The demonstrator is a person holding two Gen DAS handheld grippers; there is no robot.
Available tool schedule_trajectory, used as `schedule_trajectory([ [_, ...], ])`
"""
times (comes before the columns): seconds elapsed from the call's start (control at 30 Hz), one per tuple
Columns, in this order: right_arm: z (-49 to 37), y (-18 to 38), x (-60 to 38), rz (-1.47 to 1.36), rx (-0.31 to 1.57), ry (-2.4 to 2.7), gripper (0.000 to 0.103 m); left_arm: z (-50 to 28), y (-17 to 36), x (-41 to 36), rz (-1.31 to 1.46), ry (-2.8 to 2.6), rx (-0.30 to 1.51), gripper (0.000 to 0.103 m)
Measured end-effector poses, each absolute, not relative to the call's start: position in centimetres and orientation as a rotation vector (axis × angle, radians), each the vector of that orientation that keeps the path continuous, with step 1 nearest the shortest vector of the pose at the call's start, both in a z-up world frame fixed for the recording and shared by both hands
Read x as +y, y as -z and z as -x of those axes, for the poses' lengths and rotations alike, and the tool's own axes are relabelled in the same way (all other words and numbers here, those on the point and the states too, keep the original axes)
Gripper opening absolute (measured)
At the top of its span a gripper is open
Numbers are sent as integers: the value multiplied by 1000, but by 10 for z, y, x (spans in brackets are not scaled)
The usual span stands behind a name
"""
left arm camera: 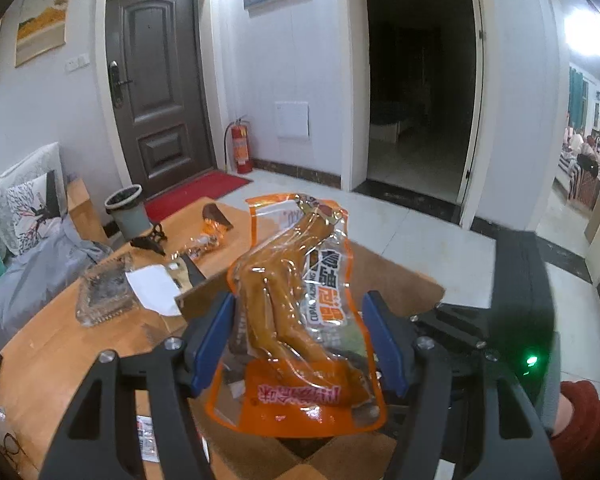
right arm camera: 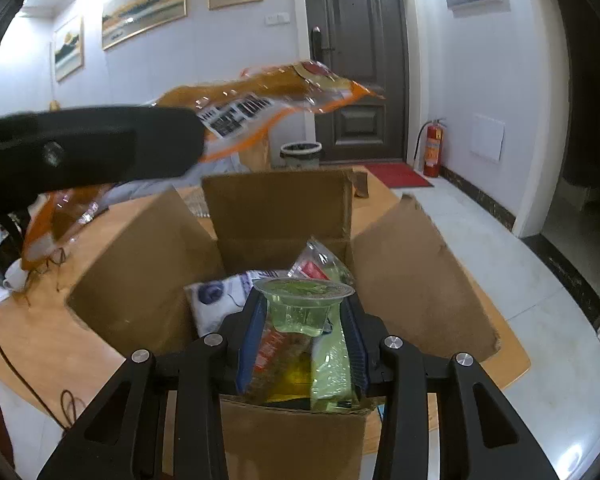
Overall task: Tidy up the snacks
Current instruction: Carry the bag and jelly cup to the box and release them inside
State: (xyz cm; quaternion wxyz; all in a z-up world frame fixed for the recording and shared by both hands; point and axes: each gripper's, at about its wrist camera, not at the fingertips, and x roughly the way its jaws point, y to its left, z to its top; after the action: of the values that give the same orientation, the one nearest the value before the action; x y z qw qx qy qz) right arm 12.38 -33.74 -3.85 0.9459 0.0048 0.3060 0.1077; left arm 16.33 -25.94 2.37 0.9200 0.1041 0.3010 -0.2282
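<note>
Left gripper (left arm camera: 298, 336) gripping one orange snack pouch (left arm camera: 296, 308), right gripper (right arm camera: 304, 320) clamping one jelly cup (right arm camera: 302, 304), one cardboard box (right arm camera: 152, 272).

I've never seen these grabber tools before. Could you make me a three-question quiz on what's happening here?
1. What does the left gripper hold?
2. True or false: the box is open.
3. The right gripper grips: A) a fire extinguisher B) a jelly cup C) nothing.

Key:
1. An orange snack pouch.
2. True; its flaps stand out.
3. B.
</note>
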Motion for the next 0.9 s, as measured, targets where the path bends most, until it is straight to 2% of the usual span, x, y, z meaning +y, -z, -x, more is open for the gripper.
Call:
schedule_trajectory([
  [0.07,-128,43,-341,-18,632,-227,35,-167,-19,-261,-215,464,629,63],
  [0.17,-129,47,-347,-28,627,-226,46,-175,-11,-256,-205,460,656,63],
  [0.47,-126,47,-361,-59,621,-235,46,-183,21,-258,-230,454,769,66],
  [0.9,-118,39,-349,-55,627,-238,46,-180,20,-246,-235,447,772,74],
])
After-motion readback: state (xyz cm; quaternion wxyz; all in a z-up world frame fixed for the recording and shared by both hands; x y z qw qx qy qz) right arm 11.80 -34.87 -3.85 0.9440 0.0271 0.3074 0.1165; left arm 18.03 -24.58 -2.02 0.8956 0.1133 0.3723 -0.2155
